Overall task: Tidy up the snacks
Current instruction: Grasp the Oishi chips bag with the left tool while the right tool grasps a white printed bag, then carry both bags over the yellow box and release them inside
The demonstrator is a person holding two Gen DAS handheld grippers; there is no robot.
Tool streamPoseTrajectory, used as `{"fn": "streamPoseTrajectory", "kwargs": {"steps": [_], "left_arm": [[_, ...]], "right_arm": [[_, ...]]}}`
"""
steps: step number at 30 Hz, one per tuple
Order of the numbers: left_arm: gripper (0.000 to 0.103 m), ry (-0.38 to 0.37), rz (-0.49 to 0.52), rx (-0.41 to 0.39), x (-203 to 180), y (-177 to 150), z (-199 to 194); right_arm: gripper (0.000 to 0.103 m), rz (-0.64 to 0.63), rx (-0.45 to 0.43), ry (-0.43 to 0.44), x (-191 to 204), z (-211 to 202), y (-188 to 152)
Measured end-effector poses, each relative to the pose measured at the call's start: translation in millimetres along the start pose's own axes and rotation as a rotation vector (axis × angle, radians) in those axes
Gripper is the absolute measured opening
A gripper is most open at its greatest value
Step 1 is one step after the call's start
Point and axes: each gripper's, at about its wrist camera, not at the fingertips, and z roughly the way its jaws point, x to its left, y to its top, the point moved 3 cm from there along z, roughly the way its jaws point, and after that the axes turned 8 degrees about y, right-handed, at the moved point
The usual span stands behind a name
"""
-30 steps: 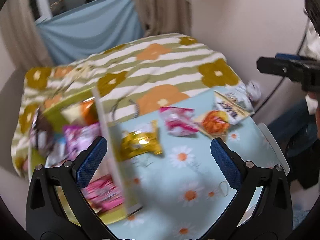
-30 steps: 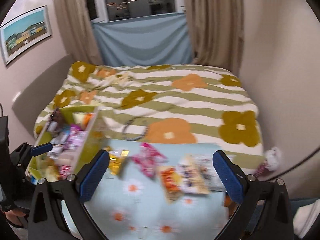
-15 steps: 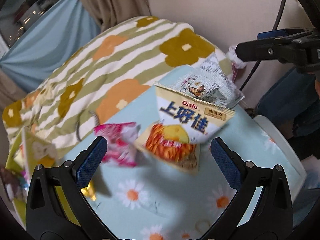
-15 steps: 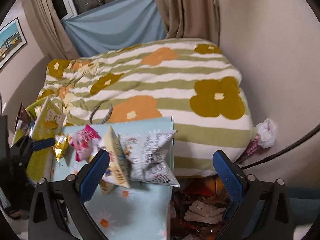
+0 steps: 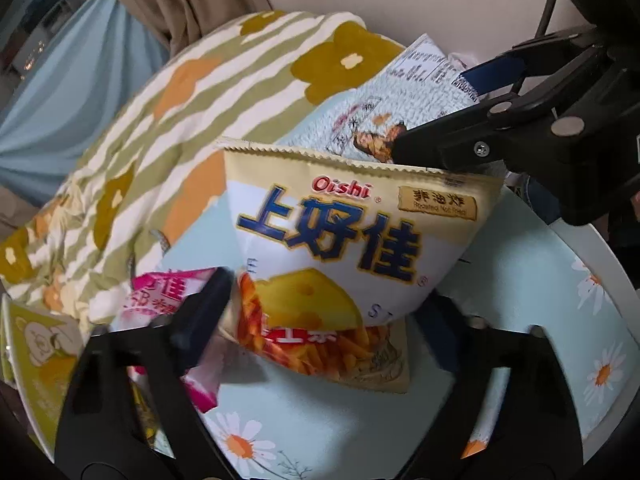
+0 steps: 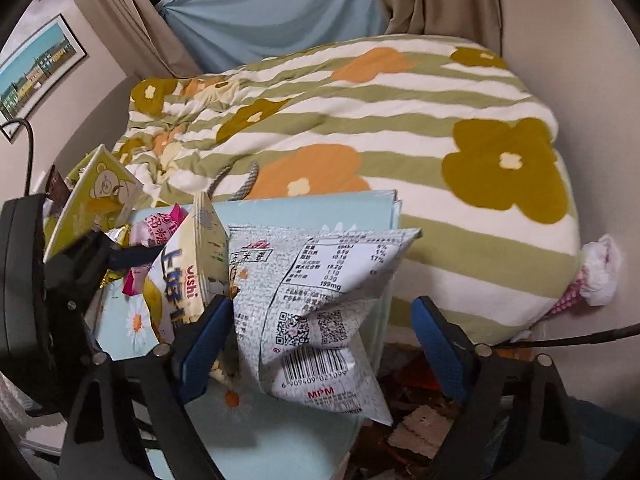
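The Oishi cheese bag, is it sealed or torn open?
Sealed, as far as shown: the Oishi cheese bag looks puffed and its crimped top edge runs unbroken.

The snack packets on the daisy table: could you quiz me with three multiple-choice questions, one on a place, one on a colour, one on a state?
1. Where is the silver packet?
A. between the right gripper's fingers
B. on the quilt
C. in the yellow box

2. What colour are the big characters on the Oishi bag?
A. red
B. blue
C. green

3. How does the Oishi bag sit?
A. flat
B. propped up
C. torn open

Answers: 1 A, the right gripper straddles it, jaws closing. 2 B, blue print. 3 B, its top edge stands raised above the table.
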Motion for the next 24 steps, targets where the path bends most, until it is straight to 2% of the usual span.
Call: {"fn": "streamPoseTrajectory", "kwargs": {"steps": [2, 4, 9, 14, 21, 24], "left_arm": [[0.082, -0.012, -0.011, -0.002, 0.0, 0.0, 1.2], [0.071, -0.025, -0.026, 0.006, -0.6, -0.9, 4.8], [0.06, -0.012, -0.058, 0.011, 1.7, -2.6, 2.9], [0.058, -0.022, -0.079, 0.029, 0.1, -8.4, -4.2], [0.056, -0.021, -0.138, 0.054, -2.2, -20.8, -14.7], [0.054, -0.015, -0.155, 0.056, -2.9, -25.2, -17.3]], "right_arm": [[0.087, 0.003, 0.003, 0.016, -1.2, 3.3, 0.2], [0.085, -0.001, 0.007, 0.018, -1.9, 4.8, 0.4], [0.075, -0.002, 0.031, 0.033, -3.9, 10.8, 0.2], [0.067, -0.01, 0.052, 0.036, -6.6, 16.7, -0.1], [0.049, -0.03, 0.067, 0.059, -3.0, 21.9, -2.2], [0.047, -0.055, 0.069, 0.051, 3.1, 19.4, -3.1]]}}
